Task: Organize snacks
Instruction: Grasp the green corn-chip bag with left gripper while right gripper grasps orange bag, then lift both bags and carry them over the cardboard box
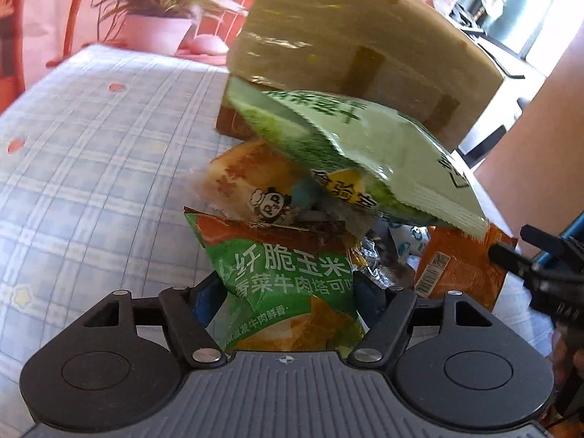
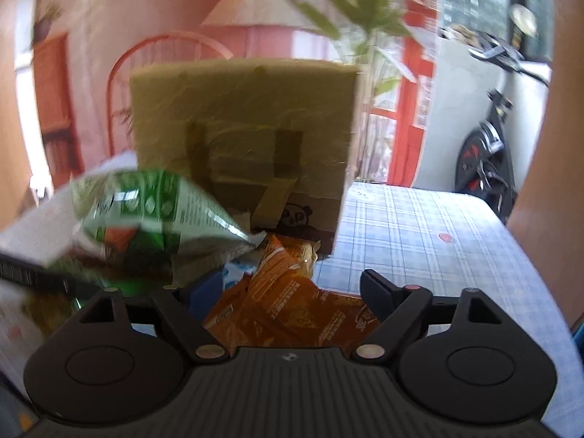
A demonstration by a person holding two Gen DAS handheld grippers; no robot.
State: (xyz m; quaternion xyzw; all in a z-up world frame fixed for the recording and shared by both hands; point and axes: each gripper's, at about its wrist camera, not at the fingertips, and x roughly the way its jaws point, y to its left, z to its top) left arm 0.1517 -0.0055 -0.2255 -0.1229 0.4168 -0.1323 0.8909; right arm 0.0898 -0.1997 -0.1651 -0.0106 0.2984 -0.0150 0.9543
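Snacks [image 1: 292, 219] still lay heaped on the counter [image 1: 91, 127] by the cardboard box [image 1: 346, 36], unsorted; my left claw [image 1: 288, 292] straddled a green corn-chip bag [image 1: 288, 273], my right claw [image 2: 281, 292] gaped empty.

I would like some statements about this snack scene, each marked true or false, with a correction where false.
1. A green corn chip bag sits between the fingers of the left tongs. True.
2. The cardboard box lies flat and closed on the table. False: it is tipped, and snacks lie below its opening.
3. Orange snack packets lie in front of the right tongs. True.
4. The tablecloth is plain red. False: it is pale blue plaid.
5. The right tongs grip a bottle. False: they are open, with no bottle in view.
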